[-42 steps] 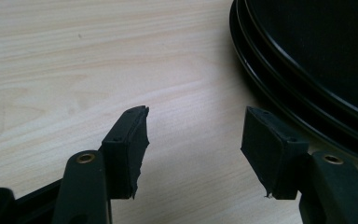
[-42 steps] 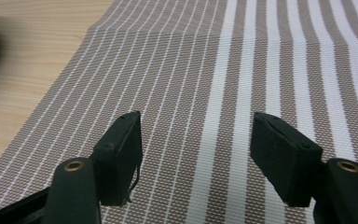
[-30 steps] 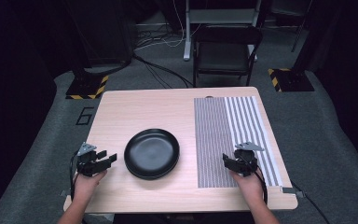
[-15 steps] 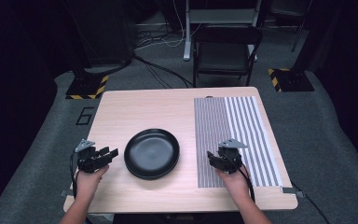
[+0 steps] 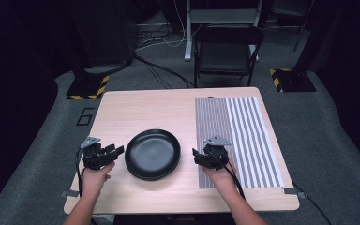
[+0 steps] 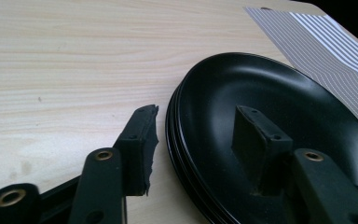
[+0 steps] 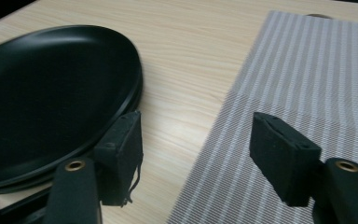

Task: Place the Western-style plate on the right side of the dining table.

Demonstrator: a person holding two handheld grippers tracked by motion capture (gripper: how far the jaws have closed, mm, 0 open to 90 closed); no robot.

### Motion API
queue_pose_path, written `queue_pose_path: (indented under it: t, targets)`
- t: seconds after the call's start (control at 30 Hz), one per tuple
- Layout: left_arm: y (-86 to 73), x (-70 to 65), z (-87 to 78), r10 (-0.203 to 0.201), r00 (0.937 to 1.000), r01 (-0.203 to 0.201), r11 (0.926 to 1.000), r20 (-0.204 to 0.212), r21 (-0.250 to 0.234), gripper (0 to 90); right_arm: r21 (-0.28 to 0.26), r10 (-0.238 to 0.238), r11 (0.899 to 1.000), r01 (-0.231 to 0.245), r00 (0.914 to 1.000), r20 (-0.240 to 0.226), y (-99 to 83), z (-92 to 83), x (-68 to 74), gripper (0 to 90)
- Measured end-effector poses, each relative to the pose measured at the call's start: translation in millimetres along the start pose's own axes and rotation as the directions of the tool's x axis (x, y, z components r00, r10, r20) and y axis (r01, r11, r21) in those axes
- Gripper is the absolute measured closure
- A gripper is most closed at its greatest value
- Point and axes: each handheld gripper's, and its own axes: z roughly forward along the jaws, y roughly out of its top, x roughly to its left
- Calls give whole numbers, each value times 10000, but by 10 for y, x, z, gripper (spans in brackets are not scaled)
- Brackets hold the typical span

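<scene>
A glossy black stack of plates (image 5: 153, 153) sits on a pale, fine-grained wooden table (image 5: 145, 108), beside a placemat (image 5: 243, 131) striped in grey and white. Both the left gripper (image 5: 117, 151) and the right gripper (image 5: 196, 154) are matt black, with brass-coloured rivets.

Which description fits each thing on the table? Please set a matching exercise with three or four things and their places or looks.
Things:
1. plates
2. mat
3. left tongs
4. right tongs

Descriptions:
a. grey and white stripes
b. black, stacked mid-table
c. over the mat's near left edge
d. open astride the plates' left rim

Pairs: 1-b, 2-a, 3-d, 4-c
</scene>
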Motion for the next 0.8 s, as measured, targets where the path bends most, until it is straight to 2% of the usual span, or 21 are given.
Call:
queue_pose_path:
  t: [0.07, 0.17, 0.2, 0.23, 0.27, 0.33, 0.37, 0.5, 0.63, 0.77, 0.8]
  targets:
    - [-18, -8, 17, -24, 10000, 24, 10000, -42, 31, 483, 8, 227, 9997, -227, 9985, -497, 3, 40, 22, 400]
    - [-37, -12, 28, -26, 10000, 26, 10000, -63, 27, 466, 68, 465, 9989, -461, 9961, -756, 3, 74, 36, 407]
    - [-56, -13, 32, -52, 10000, 52, 10000, -47, 13, 470, 89, 753, 9972, -748, 9927, -947, 1, 112, 49, 397]
    - [-65, -8, 34, -26, 10000, 26, 10000, -37, -67, 473, 100, 840, 9965, -834, 9911, -1031, 0, 128, 54, 401]
    - [-74, -4, 32, -48, 10000, 48, 10000, -7, -64, 478, 89, 825, 9966, -820, 9914, -1017, -2, 141, 67, 428]
    - [-95, 12, 43, -159, 9999, 159, 9998, -4, -142, 481, 75, 246, 9997, -240, 9948, -990, -13, 164, 129, 457]
    - [-105, 19, 47, -286, 9996, 286, 9995, 31, -111, 486, 60, 164, 9999, -159, 9950, -981, -19, 173, 148, 456]
    - [-149, 36, 79, -385, 9991, 386, 9992, 148, -51, 521, 83, 377, 9993, -371, 9952, -902, -49, 243, 195, 425]
    - [-167, 30, 91, -190, 9996, 190, 9998, 190, 9, 554, 43, 386, 9993, -384, 9959, -813, -60, 294, 217, 421]
    - [-183, 23, 116, -264, 9995, 262, 9996, 189, 141, 565, 311, 532, 9982, -505, 9944, -917, -62, 327, 238, 475]
    - [-188, 27, 125, -468, 9986, 463, 9987, 262, 216, 567, 463, 695, 9968, -651, 9926, -997, -66, 347, 234, 493]
